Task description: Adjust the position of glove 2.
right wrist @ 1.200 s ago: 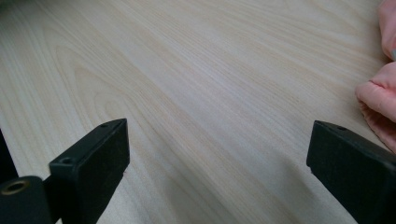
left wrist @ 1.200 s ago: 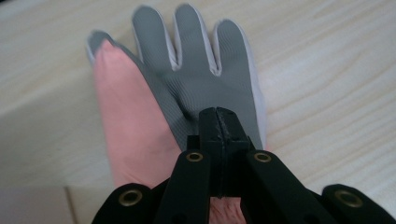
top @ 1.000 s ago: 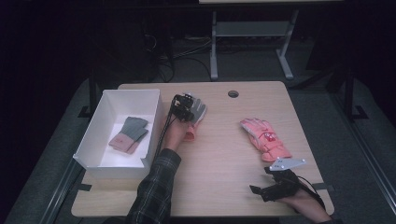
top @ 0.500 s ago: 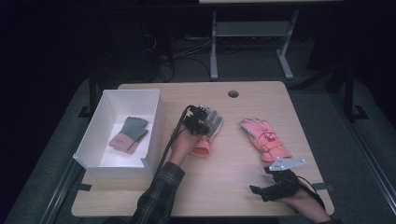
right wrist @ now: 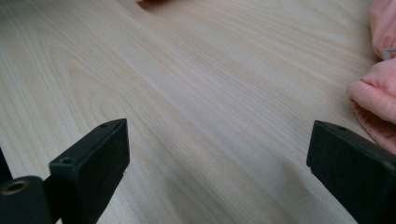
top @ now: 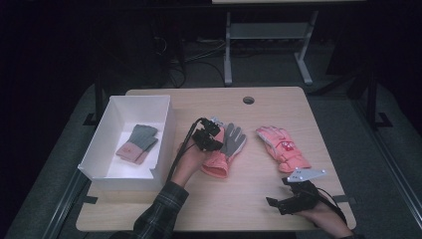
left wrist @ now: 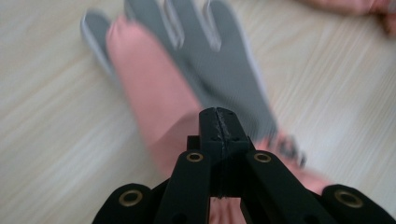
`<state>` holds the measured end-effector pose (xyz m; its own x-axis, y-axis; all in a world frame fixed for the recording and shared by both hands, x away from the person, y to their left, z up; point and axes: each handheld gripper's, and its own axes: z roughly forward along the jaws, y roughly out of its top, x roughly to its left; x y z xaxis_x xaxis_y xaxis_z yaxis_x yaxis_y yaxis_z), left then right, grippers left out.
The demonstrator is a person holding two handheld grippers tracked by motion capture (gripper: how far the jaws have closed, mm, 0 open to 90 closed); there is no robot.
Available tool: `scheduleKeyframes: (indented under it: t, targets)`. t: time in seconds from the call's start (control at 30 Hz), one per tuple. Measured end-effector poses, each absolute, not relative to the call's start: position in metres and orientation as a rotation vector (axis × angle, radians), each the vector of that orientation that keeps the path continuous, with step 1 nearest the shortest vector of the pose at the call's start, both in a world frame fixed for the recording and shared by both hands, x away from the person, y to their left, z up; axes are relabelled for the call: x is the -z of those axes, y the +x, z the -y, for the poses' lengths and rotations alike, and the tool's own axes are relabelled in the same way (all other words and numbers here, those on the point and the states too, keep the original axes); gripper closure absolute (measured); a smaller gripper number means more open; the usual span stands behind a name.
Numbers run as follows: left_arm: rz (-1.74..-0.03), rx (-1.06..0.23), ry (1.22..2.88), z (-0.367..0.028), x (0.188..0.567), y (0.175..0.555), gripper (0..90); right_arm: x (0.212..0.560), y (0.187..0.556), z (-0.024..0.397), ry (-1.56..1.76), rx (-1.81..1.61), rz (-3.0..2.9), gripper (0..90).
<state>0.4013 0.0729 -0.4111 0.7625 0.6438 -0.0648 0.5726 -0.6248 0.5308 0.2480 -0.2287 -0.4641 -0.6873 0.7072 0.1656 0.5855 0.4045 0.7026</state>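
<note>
Gripping the pink-and-grey glove (left wrist: 187, 93) at its cuff with the left gripper (left wrist: 219, 122), jaws clenched, fingers trailing ahead of the tips. Idling wide open nearer the person: right gripper (top: 284, 198). Advising a level, slow carry, keeping fabric clear of the pink glove (top: 281, 146).

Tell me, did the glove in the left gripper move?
Yes. The left gripper carried the pink and grey glove rightward, away from the white box and toward the other pink glove.

Two pink gloves (top: 226, 149) (top: 282, 147) lie on one wooden tabletop (top: 239, 204). One white box (top: 107, 172) holds a third glove (top: 137, 144).
</note>
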Motion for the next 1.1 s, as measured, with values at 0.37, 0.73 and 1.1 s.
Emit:
scheduleKeyframes:
  t: [0.37, 0.73, 1.1]
  targets:
    - [-0.808, -0.047, 2.435, -0.080, 0.418, 0.379, 89.8, 0.465, 0.248, 0.229, 1.171, -1.146, -2.493, 5.5]
    - [-0.633, 0.118, 2.452, -0.048, 0.421, 0.356, 89.8, 0.464, 0.249, 0.232, 1.174, -1.144, -2.485, 5.5]
    - [-0.532, 0.149, 2.449, -0.022, 0.421, 0.344, 89.8, 0.461, 0.248, 0.234, 1.170, -1.152, -2.481, 3.9]
